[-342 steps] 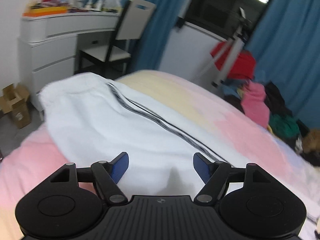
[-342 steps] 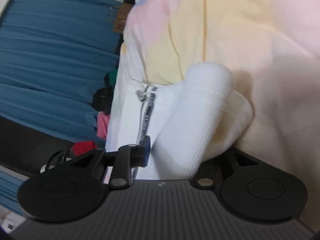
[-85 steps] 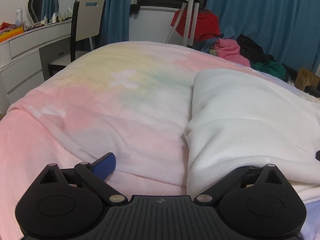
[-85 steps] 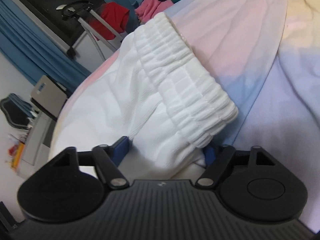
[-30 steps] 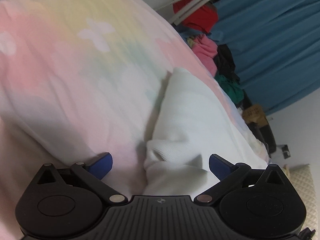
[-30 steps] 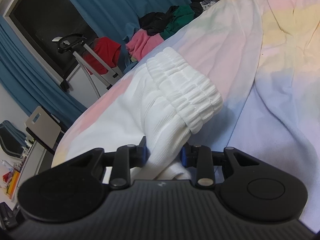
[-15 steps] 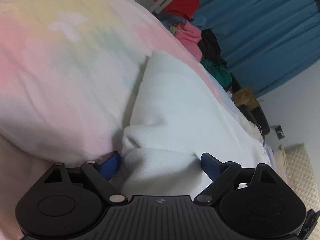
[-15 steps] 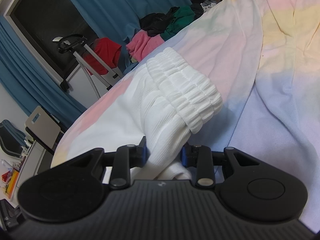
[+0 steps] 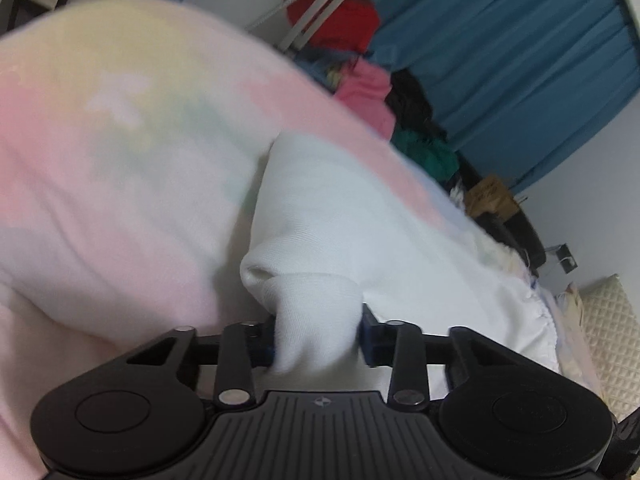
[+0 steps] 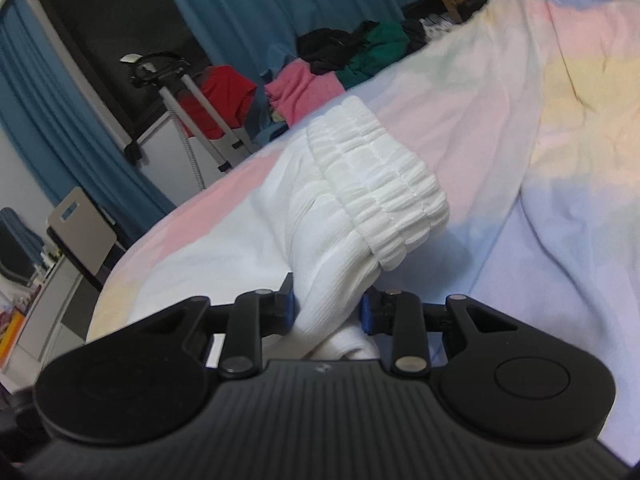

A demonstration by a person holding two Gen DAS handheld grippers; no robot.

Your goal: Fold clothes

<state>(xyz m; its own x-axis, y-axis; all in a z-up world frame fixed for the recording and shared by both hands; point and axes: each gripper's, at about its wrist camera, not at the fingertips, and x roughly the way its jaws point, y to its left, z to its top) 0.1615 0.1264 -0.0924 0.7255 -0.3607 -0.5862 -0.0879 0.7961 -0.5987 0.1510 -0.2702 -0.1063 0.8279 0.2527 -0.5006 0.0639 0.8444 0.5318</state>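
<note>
My left hand-held gripper (image 9: 318, 338) is closing on a bunched corner of the white pants (image 9: 360, 216), and the cloth is pinched between its blue pads (image 9: 370, 336). My right hand-held gripper (image 10: 327, 309) is closing too, and it squeezes a thick fold of the same white pants (image 10: 332, 240), just below the puffy waistband (image 10: 380, 188). The pants lie folded on the bed, on top of the soft pink, yellow and blue blanket (image 9: 112, 152). Past the far edge of the bed from the pants I see a heap of red, pink, black and green clothes (image 10: 320, 68) and blue curtains (image 9: 500, 52)
</note>
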